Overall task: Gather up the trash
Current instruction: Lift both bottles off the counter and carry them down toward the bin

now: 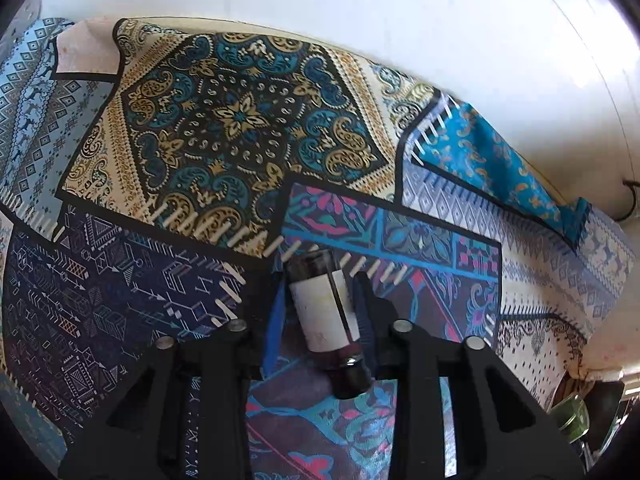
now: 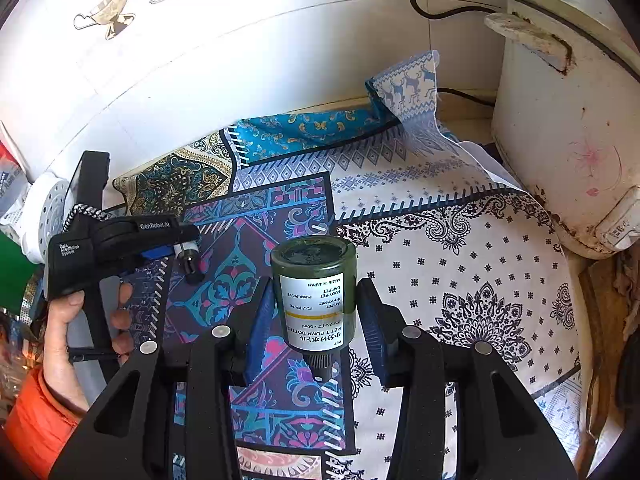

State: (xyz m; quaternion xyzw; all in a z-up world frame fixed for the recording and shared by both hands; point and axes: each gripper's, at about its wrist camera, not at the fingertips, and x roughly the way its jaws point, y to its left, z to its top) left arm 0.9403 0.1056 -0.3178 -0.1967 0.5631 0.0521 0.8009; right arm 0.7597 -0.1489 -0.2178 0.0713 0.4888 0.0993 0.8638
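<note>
Where the patchwork cloth [image 1: 224, 132] is spread over the table, two small bottles are seen, one between each pair of jaws.

Left wrist view: a dark bottle with a pale label [image 1: 326, 320] lies between the blue pads of the left gripper [image 1: 320, 312], its neck pointing back toward the camera. The right pad appears pressed to the label; on the left side a narrow gap may remain, so a firm grip cannot be confirmed. A green glass item [image 1: 572, 416] is glimpsed at the lower right edge.

Right wrist view: a dark green pump bottle [image 2: 316, 292] with a white printed label is framed by the right gripper [image 2: 316, 312], base away from the camera, nozzle toward it. Clear space is seen on both sides between pads and bottle; the jaws stand apart, nothing clamped. The left gripper [image 2: 188, 246] and the hand [image 2: 80, 328] holding it are seen at left, the dark bottle's end [image 2: 191, 260] showing at its tip. A stained white cooker [image 2: 568, 132] stands at right on the cloth's edge.
</note>
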